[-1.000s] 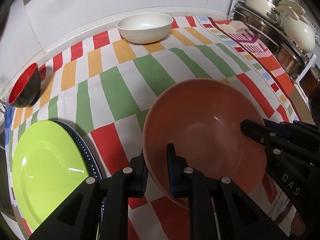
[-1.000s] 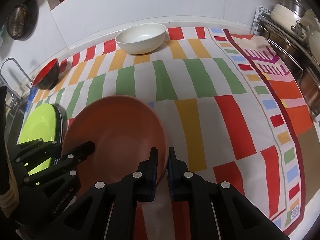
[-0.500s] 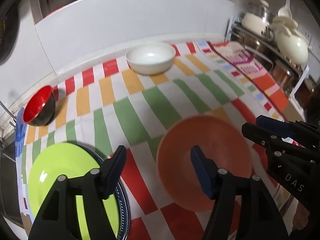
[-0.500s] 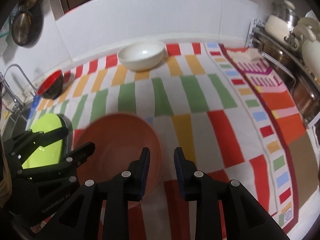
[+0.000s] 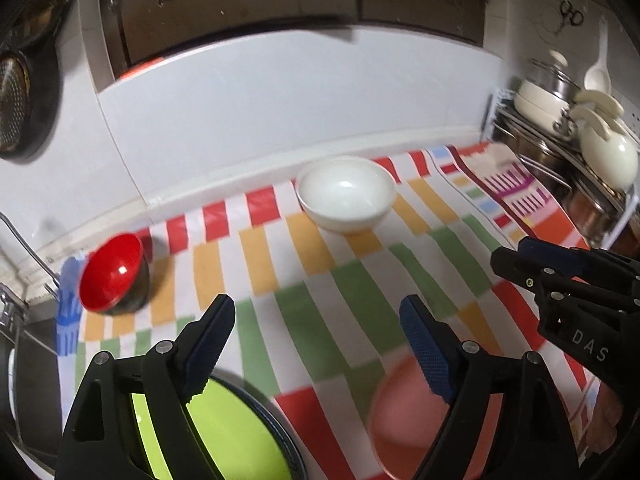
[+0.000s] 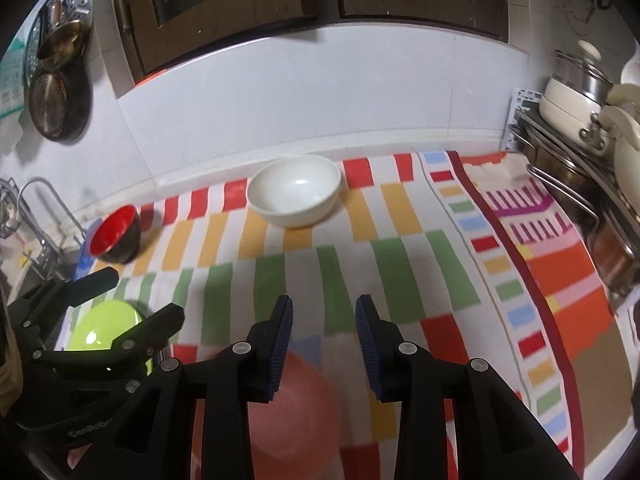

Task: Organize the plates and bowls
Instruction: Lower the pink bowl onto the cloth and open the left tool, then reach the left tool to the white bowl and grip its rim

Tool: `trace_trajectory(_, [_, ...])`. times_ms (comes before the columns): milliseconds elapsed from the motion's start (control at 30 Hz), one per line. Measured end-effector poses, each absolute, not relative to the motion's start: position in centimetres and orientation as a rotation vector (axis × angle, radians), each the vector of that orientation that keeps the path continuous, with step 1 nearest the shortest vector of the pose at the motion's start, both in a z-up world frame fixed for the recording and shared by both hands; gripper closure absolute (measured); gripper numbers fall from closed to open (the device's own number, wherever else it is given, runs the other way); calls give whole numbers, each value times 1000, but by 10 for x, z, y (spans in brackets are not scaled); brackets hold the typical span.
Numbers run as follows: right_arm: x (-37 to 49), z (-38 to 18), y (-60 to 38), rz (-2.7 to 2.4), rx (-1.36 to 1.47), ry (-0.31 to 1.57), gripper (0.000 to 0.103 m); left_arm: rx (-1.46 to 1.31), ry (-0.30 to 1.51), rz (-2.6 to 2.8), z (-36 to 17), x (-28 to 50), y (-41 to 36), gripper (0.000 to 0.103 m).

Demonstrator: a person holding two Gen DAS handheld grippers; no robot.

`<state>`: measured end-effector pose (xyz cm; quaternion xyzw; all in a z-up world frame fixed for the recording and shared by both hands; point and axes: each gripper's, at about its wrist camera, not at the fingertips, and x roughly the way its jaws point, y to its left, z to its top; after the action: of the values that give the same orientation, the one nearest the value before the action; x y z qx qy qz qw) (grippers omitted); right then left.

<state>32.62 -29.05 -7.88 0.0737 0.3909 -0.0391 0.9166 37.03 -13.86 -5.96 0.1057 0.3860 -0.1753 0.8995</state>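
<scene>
An orange bowl [image 5: 404,420] rests on the striped cloth near the front edge; it also shows in the right wrist view [image 6: 296,404]. My left gripper [image 5: 316,324] is open and empty above and behind it. My right gripper [image 6: 324,320] is open and empty above the bowl's far rim. A white bowl [image 5: 347,194] stands at the back, also in the right wrist view [image 6: 295,192]. A red bowl with a black outside [image 5: 114,280] sits at the left. A lime green plate [image 5: 224,436] lies on a dark plate at the front left.
The striped cloth [image 6: 400,264] covers the counter. A rack with pots and a cream kettle [image 5: 600,148] stands at the right. A sink and tap [image 6: 36,200] lie at the left. Pans hang on the wall [image 6: 52,108].
Both grippers have opened and let go of the orange bowl, which now rests on the cloth. Both have lifted and pulled back from it.
</scene>
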Motion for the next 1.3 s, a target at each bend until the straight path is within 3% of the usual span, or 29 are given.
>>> trace_trajectory(533, [403,-67,-298,-67,92,748,69,201,775,-299,-55,449,-144,18])
trace_trajectory(1100, [478,-106,-319,-44,108,798,69,214,838,-288,-96,528,-163,19])
trace_trajectory(1300, [502,-125,-326,-48,126,833,69,218,895,-286,-119,550,-172,27])
